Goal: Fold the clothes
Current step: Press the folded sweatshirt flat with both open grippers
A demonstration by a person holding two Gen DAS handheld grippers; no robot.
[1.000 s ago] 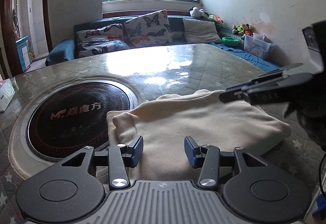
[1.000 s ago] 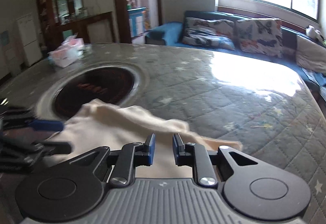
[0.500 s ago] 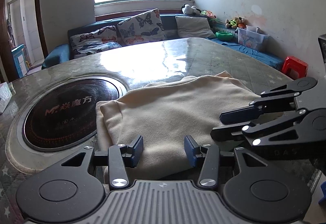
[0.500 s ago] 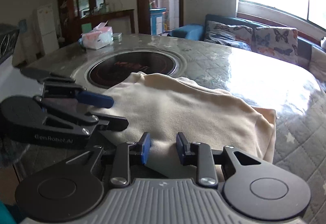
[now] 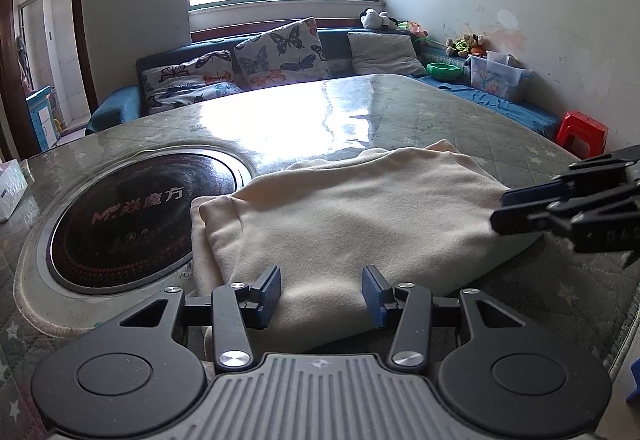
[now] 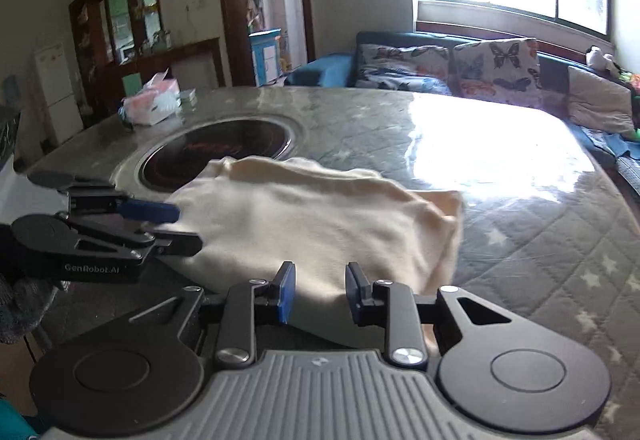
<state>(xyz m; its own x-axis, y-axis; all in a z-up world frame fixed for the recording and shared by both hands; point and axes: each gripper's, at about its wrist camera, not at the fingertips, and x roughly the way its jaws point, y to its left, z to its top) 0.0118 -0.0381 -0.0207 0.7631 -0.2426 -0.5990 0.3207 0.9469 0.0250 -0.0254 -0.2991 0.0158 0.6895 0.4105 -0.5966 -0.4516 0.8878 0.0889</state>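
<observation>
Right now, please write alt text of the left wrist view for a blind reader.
A folded cream garment lies on a quilted table beside a round black cooktop. The open left gripper is at its near edge; the right gripper is at its right side.

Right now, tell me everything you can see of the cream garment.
The garment is cream, soft and fleecy-looking, folded into a rough rectangle of several layers, lying flat on the table. Its left edge sits at or just over the rim of the black round cooktop. Both grippers, left and right, are open at its near edge, gripping nothing.
</observation>
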